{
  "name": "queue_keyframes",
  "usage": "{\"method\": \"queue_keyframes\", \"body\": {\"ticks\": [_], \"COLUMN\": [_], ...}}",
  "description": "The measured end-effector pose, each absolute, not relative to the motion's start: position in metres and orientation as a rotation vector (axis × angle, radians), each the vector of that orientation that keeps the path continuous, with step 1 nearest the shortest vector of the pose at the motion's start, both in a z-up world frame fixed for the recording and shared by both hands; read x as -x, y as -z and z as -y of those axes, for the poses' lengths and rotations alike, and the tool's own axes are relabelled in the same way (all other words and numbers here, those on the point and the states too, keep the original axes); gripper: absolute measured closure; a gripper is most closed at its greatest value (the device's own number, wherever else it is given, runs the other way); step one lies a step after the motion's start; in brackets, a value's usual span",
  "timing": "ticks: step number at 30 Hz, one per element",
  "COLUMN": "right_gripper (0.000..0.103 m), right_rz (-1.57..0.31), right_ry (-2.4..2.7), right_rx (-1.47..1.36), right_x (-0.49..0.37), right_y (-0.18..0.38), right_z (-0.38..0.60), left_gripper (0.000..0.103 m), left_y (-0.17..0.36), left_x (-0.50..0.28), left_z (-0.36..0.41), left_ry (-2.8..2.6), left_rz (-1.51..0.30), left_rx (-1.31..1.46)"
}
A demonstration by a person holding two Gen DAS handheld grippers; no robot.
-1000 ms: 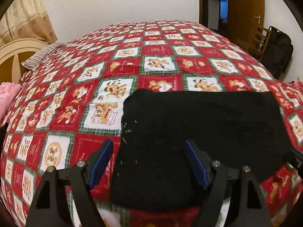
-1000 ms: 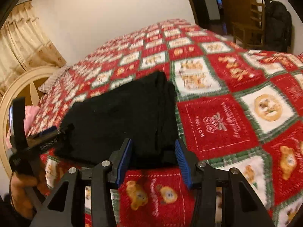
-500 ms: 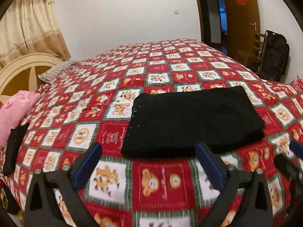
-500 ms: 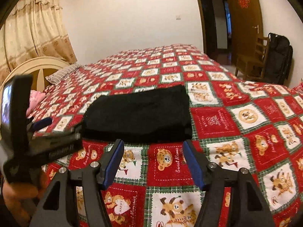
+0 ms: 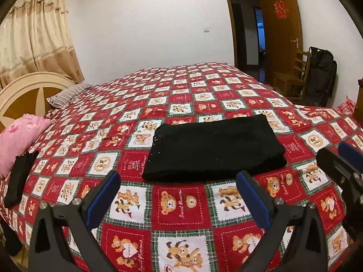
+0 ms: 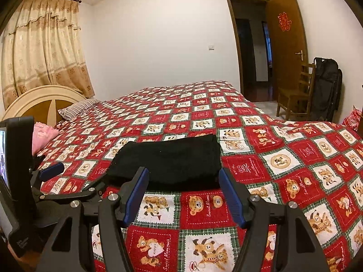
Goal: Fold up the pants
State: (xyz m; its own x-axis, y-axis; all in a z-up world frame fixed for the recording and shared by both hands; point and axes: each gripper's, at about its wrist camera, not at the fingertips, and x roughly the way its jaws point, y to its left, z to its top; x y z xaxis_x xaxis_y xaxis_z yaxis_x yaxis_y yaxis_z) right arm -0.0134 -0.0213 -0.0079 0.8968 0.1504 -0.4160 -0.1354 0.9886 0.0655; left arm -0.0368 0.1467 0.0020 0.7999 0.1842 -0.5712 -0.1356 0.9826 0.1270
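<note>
Both claws have been drawn back from the folded black fabric pants (image 5: 213,147), which lie flat on the red checked bedspread (image 5: 181,206). Left claw (image 5: 179,195) and right claw (image 6: 183,195) are released, empty. Folding is judged complete; only inspection is called for.

The bedspread (image 5: 181,208) carries stitched words in its near squares: "Sweet Memories" beside two bear faces and "HAPPY" on a heart a bear holds. Far right, the open door (image 6: 288,45) bears a red double-happiness sign (image 6: 284,21).
</note>
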Motion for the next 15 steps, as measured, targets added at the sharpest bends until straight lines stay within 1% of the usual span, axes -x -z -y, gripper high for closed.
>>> {"method": "queue_keyframes", "body": {"ticks": [15], "right_gripper": [0.037], "right_rz": [-0.456], "right_ry": [-0.142], "right_rx": [-0.056], "right_x": [0.0090], "right_y": [0.0144], "right_z": [0.0261], "left_gripper": [0.000], "left_y": [0.0057], "left_x": [0.0363], "left_z": [-0.1468], "left_ry": [-0.209], "left_rz": [-0.654], "left_rx": [-0.084]}}
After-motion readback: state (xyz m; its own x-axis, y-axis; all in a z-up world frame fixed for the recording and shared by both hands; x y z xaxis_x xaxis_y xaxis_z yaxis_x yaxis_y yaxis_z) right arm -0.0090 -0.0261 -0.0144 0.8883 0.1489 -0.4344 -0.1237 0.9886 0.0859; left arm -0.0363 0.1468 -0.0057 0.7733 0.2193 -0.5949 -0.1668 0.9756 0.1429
